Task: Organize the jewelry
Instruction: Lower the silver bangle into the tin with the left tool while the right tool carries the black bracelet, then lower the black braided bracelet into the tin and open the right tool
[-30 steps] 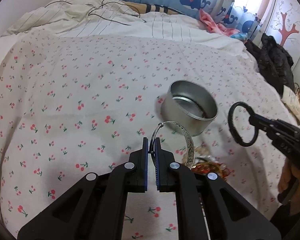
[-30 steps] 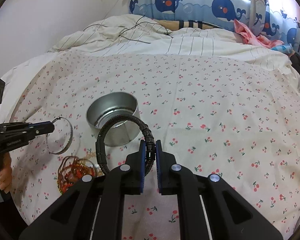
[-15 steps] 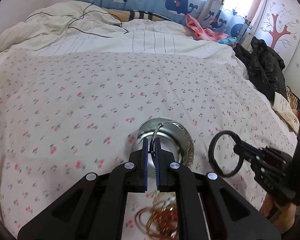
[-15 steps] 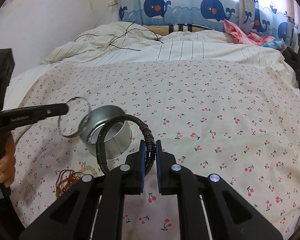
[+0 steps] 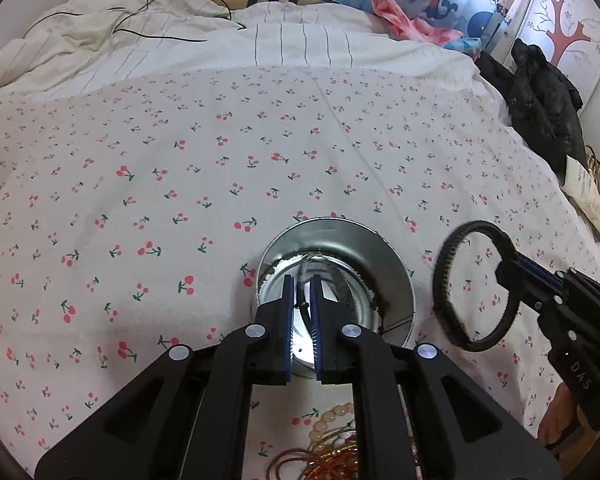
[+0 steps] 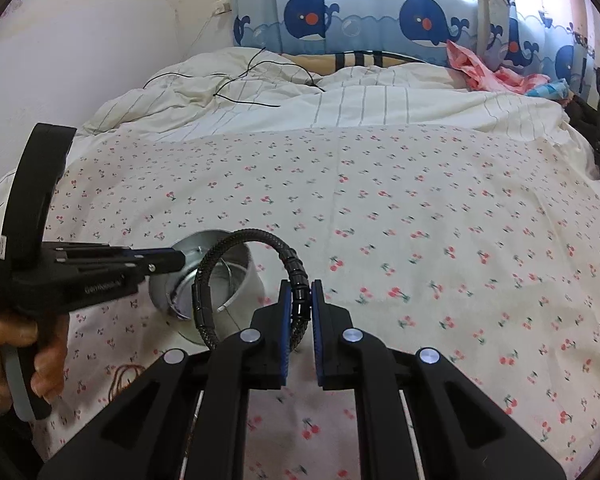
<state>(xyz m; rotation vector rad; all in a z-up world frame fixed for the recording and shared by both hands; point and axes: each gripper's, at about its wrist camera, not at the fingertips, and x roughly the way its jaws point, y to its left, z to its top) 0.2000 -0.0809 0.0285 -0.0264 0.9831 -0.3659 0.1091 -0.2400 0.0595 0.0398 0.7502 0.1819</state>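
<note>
A thin silver bangle (image 5: 342, 280) lies inside the round silver metal tin (image 5: 396, 264) on the cherry-print bedsheet (image 5: 180, 200), directly below the left gripper (image 5: 301, 300), whose blue-padded jaws stand a little apart over the tin's mouth; whether they still pinch the bangle cannot be told. Just right of the tin, the right gripper (image 6: 300, 304) is clamped on an upright black braided bracelet (image 6: 236, 276), its loop edge-on to the tin. A tangle of gold and red beaded jewelry (image 5: 336, 452) waits on the near side.

A home bedroom: a bed (image 6: 380, 208) with a cherry-print sheet, a rumpled striped duvet (image 6: 300, 100) at its far end, and whale-patterned curtains (image 6: 360, 20) behind the bed.
</note>
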